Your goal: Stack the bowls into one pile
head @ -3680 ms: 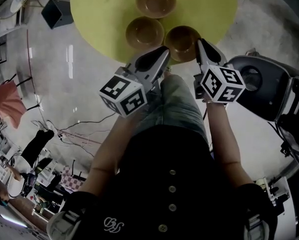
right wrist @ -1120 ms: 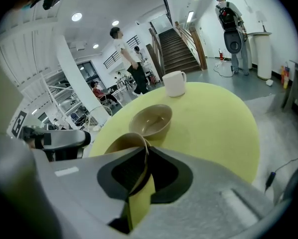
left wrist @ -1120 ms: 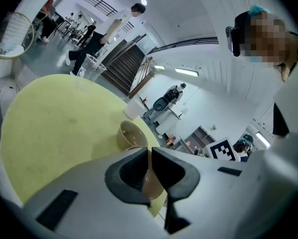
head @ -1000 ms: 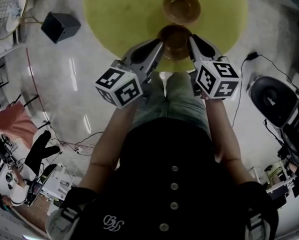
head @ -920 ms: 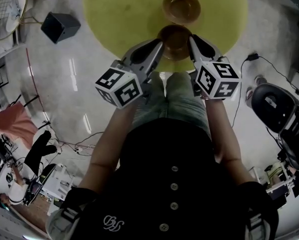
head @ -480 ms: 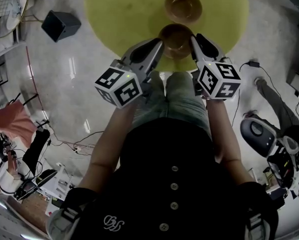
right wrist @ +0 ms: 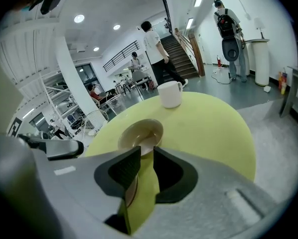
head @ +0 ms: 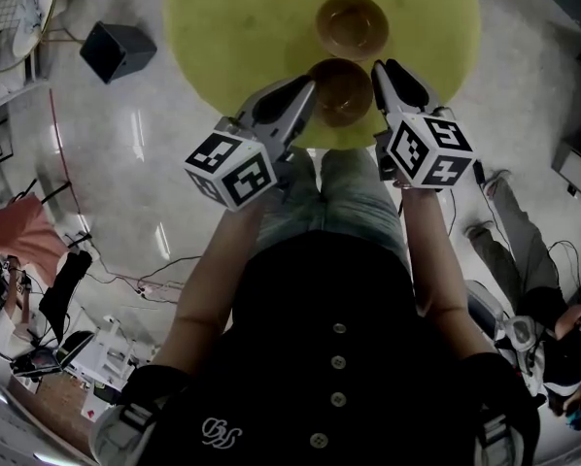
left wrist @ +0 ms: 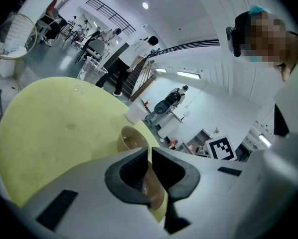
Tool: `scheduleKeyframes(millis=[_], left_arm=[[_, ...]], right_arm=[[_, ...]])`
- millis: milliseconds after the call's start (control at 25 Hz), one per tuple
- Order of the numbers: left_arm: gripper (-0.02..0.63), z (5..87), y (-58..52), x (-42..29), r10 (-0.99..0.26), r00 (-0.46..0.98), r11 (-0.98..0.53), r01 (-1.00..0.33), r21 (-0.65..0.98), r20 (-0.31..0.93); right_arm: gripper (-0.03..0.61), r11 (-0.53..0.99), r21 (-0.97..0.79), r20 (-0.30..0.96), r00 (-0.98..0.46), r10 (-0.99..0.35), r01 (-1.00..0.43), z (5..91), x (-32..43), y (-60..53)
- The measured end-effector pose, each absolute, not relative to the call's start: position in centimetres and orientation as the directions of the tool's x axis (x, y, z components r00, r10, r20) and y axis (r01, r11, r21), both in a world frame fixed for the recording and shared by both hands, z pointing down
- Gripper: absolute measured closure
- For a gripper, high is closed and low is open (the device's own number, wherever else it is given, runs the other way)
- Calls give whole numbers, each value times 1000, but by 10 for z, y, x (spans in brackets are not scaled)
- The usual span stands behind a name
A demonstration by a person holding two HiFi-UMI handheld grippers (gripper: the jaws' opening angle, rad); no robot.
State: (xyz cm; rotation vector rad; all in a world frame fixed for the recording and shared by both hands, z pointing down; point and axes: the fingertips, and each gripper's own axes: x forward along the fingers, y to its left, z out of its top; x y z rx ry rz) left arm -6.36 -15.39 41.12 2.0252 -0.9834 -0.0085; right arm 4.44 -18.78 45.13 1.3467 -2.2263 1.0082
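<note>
Flanking the near bowl (head: 339, 93), left gripper (head: 307, 88) and right gripper (head: 380, 67) angle inward at its rim, forearms stretched forward, each pair of jaws drawn to a thin slit with nothing pinched. Three separate bowls a few seconds back, only two spots now. Near bowl sits by the front edge of the table (head: 227, 27), far bowl (head: 352, 24) just beyond, with bare top open on both sides.

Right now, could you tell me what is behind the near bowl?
Behind the near bowl stands another brown bowl, then a white mug. Anything behind the mug is covered.
</note>
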Motion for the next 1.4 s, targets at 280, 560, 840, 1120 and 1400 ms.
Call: scheduleKeyframes(millis=[280, 560, 840, 1120, 1400], left_arm=[[581, 421, -186, -75, -651, 681, -305, -638, 706, 334], [581, 421, -196, -68, -646, 684, -305, -638, 707, 339], [581, 427, -213, -61, -618, 708, -314, -621, 718, 342], [581, 428, -224, -63, -616, 708, -304, -618, 725, 345], [581, 433, -225, -63, -611, 711, -303, -616, 727, 348]], right_arm=[[502, 299, -375, 622, -478, -620, -877, 464, 37, -228], [503, 299, -369, 631, -474, -614, -880, 467, 42, -244], [503, 284, -375, 640, -468, -609, -882, 474, 41, -262], [503, 278, -397, 652, -482, -586, -875, 480, 36, -265], [530, 268, -383, 654, -465, -597, -884, 486, 35, -270]])
